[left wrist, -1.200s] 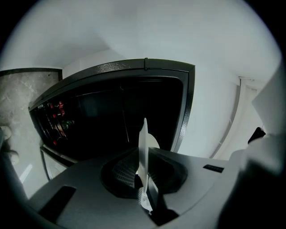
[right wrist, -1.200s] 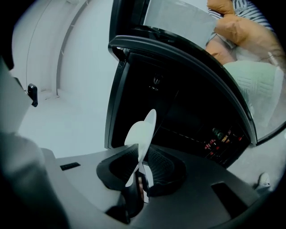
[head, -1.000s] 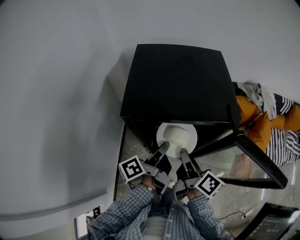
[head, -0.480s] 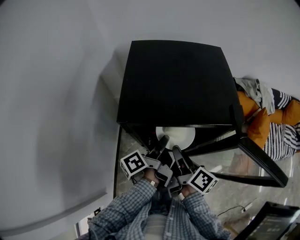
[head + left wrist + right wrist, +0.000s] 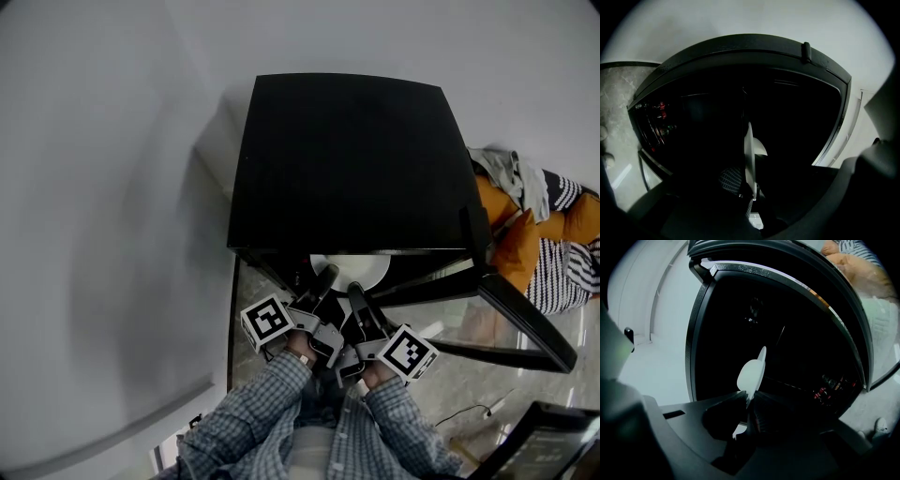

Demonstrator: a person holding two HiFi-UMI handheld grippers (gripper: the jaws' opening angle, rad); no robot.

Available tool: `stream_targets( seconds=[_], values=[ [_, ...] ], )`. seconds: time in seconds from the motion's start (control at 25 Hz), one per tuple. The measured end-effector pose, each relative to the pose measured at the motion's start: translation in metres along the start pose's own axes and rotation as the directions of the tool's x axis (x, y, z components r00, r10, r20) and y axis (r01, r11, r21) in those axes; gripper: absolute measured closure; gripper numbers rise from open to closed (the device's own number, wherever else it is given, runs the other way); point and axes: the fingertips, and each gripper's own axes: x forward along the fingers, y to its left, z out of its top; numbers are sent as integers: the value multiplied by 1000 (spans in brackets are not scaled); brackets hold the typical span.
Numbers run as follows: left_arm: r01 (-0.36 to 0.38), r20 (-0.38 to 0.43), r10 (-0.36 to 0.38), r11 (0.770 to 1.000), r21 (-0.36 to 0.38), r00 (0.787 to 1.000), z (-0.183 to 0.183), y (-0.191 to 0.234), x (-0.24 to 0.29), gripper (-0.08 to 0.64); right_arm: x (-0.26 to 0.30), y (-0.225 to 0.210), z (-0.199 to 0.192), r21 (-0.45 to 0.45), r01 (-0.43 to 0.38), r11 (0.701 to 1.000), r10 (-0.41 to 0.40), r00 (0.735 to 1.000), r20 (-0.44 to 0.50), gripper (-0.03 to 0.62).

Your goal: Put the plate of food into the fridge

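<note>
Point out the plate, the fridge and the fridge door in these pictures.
plate (image 5: 367, 268), head view, on the white part showing just below the fridge top's front edge.
fridge (image 5: 347, 159), head view, on the middle of its black top.
fridge door (image 5: 520, 321), head view, on the open door's dark upper edge.

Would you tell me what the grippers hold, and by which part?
The plate, by its near rim: left gripper clamped, right gripper closing its jaws on it.

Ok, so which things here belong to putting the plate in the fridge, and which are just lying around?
Job: plate of food; fridge; its open door; left gripper, clamped on the plate's rim; right gripper, jaws closing on that rim.
Lying about: orange and striped clothes right of the fridge; black flat thing by the door.
</note>
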Motion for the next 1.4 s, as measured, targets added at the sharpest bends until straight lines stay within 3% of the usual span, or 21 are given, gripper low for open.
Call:
stream_targets(
  seconds=[0.16, 0.32, 0.64, 1.04, 1.4],
  values=[
    [26, -23, -25, 998, 54, 999, 1, -5, 4, 515, 4, -1, 6, 48, -24, 999, 23, 1000, 14, 538],
    [8, -51, -3, 995, 96, 999, 5, -1, 6, 514, 10, -5, 8, 50, -17, 999, 16, 1000, 8, 540],
    [71, -133, -61, 995, 77, 989, 5, -7, 8, 503, 22, -3, 15, 44, -30, 999, 29, 1000, 4, 543],
    [72, -193, -56, 994, 76, 980, 3, -9, -22, 502, 35, -6, 17, 63, 17, 998, -18, 1000, 19, 548],
    [60, -177, -47, 996, 69, 983, 5, -5, -49, 502, 61, 2, 29, 41, 1, 999, -2, 1000, 19, 548]
  ],
)
